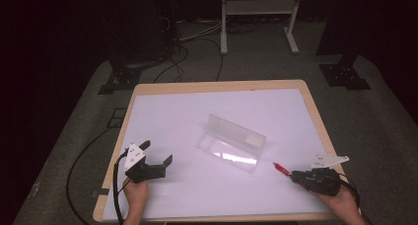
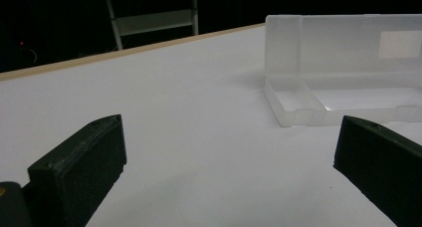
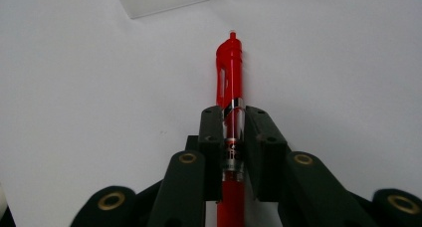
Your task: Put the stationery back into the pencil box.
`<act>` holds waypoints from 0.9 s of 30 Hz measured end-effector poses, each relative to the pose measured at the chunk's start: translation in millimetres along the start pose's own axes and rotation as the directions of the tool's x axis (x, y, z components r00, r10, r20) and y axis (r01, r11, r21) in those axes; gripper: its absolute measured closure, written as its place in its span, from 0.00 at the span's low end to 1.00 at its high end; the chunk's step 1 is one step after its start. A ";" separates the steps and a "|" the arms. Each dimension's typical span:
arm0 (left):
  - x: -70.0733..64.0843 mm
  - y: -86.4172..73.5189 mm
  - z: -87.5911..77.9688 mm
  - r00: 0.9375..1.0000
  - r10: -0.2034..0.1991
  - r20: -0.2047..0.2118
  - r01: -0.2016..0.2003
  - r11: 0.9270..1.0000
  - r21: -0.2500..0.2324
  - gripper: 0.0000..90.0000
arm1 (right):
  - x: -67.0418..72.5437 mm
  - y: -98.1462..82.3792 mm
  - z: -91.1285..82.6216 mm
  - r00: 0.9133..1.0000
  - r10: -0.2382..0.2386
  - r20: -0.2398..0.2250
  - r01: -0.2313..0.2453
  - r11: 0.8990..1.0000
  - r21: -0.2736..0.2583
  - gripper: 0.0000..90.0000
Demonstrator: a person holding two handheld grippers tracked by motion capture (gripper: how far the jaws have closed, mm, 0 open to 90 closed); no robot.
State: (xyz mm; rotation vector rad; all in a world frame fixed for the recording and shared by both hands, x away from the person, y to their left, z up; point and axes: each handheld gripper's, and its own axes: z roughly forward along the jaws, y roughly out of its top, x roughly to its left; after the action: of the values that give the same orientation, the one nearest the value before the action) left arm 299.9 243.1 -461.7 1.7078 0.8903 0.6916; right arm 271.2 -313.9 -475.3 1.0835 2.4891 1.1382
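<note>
A red pen (image 3: 230,87) lies on the white table sheet, and my right gripper (image 3: 233,122) is shut on its clear barrel, the clip end sticking out ahead of the jaws. From above, the pen (image 1: 282,168) pokes out of the right gripper (image 1: 297,176) at the front right of the table. A clear plastic case (image 1: 231,143) lies open in the middle, lid standing up. My left gripper (image 1: 157,154) rests at the front left, open and with nothing between its jaws. Its own view looks across at the case (image 2: 343,70) ahead on the right.
A white sheet (image 1: 187,116) covers the wooden table (image 1: 217,86). Cables trail over the grey floor at the left, and a white metal stand (image 1: 259,18) sits beyond the far edge. Dark stand bases flank the table's far corners.
</note>
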 end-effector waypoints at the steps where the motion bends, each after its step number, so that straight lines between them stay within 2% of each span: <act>1: 0.0 0.0 0.0 1.000 0.000 0.000 0.000 1.000 0.000 0.00 | -0.1 -0.2 0.2 1.000 0.003 -0.002 -0.003 1.000 -0.003 0.86; 9: 0.0 0.0 0.0 1.000 0.001 0.000 -0.001 1.000 0.000 0.00 | -3.8 -0.2 -0.9 0.998 0.058 -0.034 -0.058 0.998 0.000 0.88; 15: 0.0 0.0 -0.1 1.000 0.001 0.001 -0.001 1.000 0.000 0.00 | -7.3 2.8 -6.6 0.993 0.097 -0.069 -0.099 0.995 -0.024 0.88; 27: 0.1 0.0 -0.1 1.000 0.000 0.001 0.000 1.000 -0.001 0.00 | 0.6 20.1 -13.1 0.988 0.094 -0.127 -0.101 0.993 -0.056 0.88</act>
State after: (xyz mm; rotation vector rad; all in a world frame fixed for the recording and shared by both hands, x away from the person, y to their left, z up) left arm 299.8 243.2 -461.6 1.7074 0.8888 0.6911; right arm 275.8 -312.3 -451.8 1.1624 2.4975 1.3407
